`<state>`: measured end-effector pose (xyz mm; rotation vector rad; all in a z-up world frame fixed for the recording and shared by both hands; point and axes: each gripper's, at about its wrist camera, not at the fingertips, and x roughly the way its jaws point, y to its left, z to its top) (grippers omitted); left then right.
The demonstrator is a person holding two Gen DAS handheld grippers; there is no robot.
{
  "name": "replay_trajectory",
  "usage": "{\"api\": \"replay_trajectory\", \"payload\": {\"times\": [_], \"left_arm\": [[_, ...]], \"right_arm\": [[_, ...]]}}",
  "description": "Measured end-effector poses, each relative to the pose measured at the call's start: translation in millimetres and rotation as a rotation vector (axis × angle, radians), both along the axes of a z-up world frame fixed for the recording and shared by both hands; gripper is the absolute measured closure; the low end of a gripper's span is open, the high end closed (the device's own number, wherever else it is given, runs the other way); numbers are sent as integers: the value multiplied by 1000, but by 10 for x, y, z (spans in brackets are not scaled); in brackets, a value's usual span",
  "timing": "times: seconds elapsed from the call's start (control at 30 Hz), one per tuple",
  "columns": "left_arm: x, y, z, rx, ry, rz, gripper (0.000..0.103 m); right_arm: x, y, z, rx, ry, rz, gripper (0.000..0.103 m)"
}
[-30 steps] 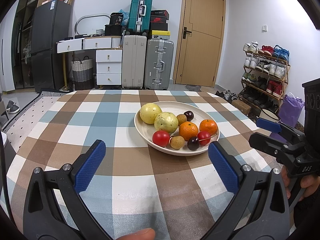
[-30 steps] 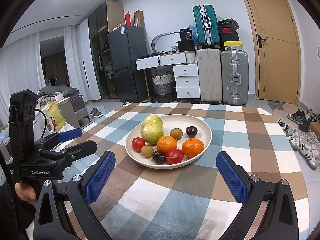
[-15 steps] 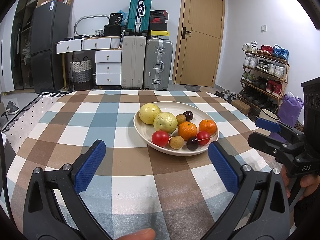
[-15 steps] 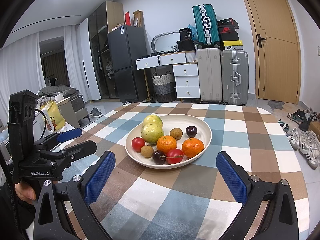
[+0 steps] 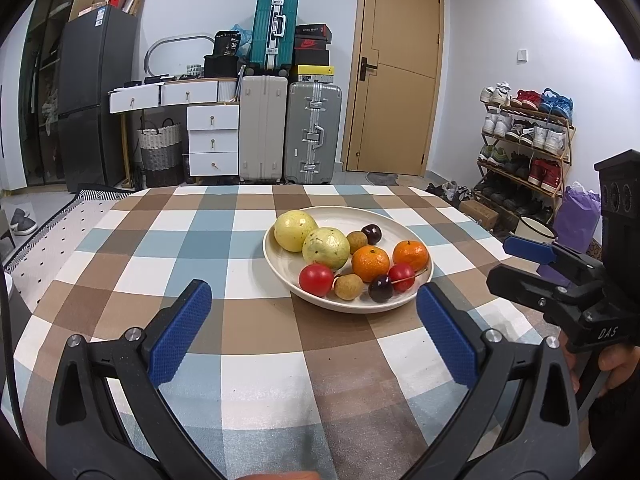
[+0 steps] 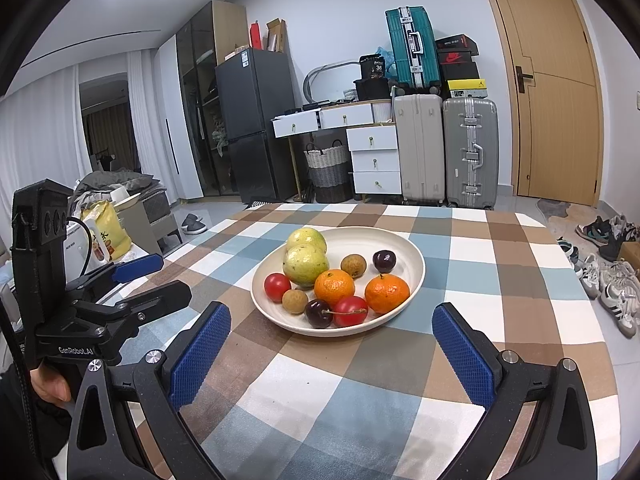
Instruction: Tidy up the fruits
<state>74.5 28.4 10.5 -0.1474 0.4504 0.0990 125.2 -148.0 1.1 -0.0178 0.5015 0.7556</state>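
Nothing has shifted since the earlier frames: your left gripper [image 5: 312, 304] and right gripper [image 6: 332, 328] hover spread, empty.
All fruits sit gathered in the cream plate [image 6: 404, 248] (sorted already, or awaiting sorting; you can't tell).

occluded: yellow fruit [image 6: 306, 237] behind green fruit [image 6: 305, 265] | cut off: fingertip [image 5: 276, 476] at bottom edge

You are in a lived-in home: a checked tablecloth [image 5: 260, 344] covers the table, suitcases [image 5: 292, 132] and shoeboxes [image 5: 312, 46] are stacked by the door [image 5: 396, 80], a shoe rack [image 5: 524, 128] lines one wall, and a fridge [image 6: 256, 124] stands beside white drawers [image 6: 374, 160].
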Motion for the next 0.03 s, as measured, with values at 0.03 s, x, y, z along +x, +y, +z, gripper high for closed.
{"api": "replay_trajectory", "payload": {"times": [0.03], "left_arm": [[6, 8, 0, -1, 2, 2, 1]], "right_arm": [[3, -1, -3, 0, 1, 1, 0]]}}
